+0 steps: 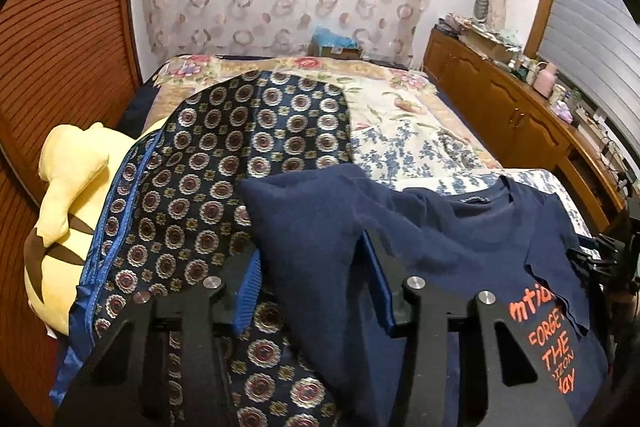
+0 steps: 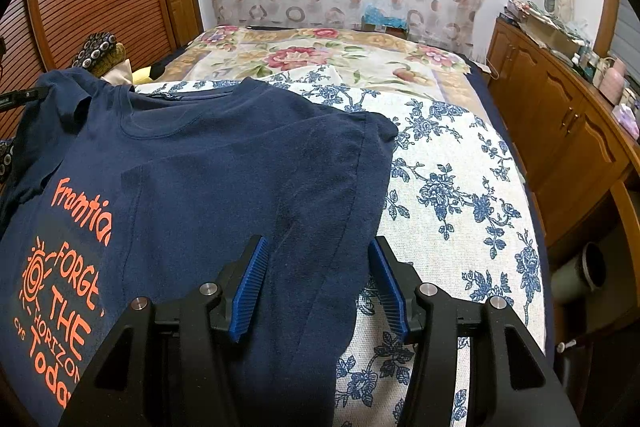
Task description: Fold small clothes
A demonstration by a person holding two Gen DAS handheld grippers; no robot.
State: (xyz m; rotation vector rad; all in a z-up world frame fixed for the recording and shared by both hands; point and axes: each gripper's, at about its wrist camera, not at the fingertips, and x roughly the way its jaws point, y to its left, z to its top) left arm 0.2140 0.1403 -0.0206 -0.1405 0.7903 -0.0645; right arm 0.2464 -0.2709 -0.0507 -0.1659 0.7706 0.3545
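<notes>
A navy T-shirt [image 2: 240,167] with orange lettering [image 2: 60,287] lies front up on the bed, its right side folded inward over the chest. In the left wrist view the same T-shirt [image 1: 460,239] has its left sleeve bunched up over a patterned cloth. My left gripper [image 1: 311,243] straddles that sleeve; the fabric fills the gap between the jaws, but I see no firm pinch. My right gripper [image 2: 319,239] stands open over the folded right edge of the shirt. Its left pad is above the fabric and its right pad is over the bedcover.
A dark blue cloth with round medallions [image 1: 224,155] is heaped left of the shirt, beside a yellow plush toy [image 1: 68,179]. The bed has a blue-flowered cover [image 2: 440,187]. A wooden cabinet [image 2: 560,131] with clutter on top runs along the right, and a slatted wooden door [image 1: 60,47] stands at left.
</notes>
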